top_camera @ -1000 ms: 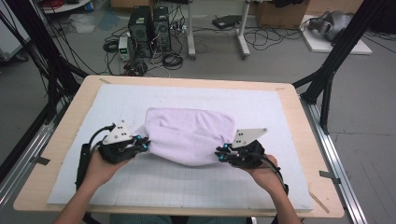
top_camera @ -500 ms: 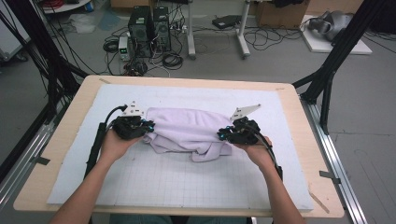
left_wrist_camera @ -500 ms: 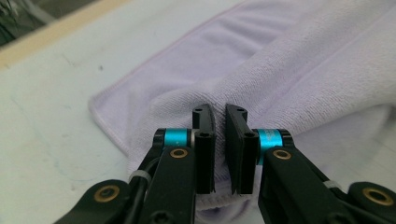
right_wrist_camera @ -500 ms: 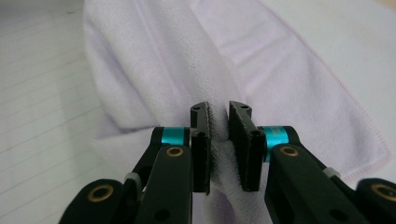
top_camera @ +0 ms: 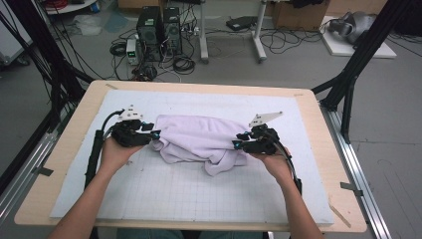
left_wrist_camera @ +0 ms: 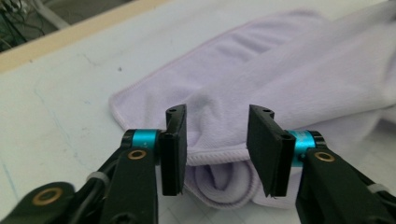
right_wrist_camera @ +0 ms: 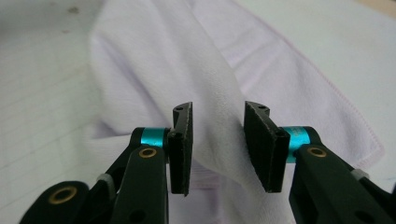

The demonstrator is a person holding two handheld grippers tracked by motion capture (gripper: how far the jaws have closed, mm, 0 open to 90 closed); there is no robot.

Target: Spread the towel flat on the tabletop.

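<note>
A lavender towel lies bunched and folded over on the white grid mat at mid-table. My left gripper is at the towel's left end. In the left gripper view it is open, its jaws standing either side of the towel's hemmed, rolled edge without pinching it. My right gripper is at the towel's right end. In the right gripper view it is open, and a raised fold of the towel runs through the gap between its jaws.
The mat covers most of a wooden table. Black frame poles rise at the far left and right corners. Computer cases and cables sit on the floor beyond the far edge.
Both grippers moved away from the person, drawing the towel's near edge up and over toward the far side. The towel is now narrower and bunched, and the grippers have slowed.
</note>
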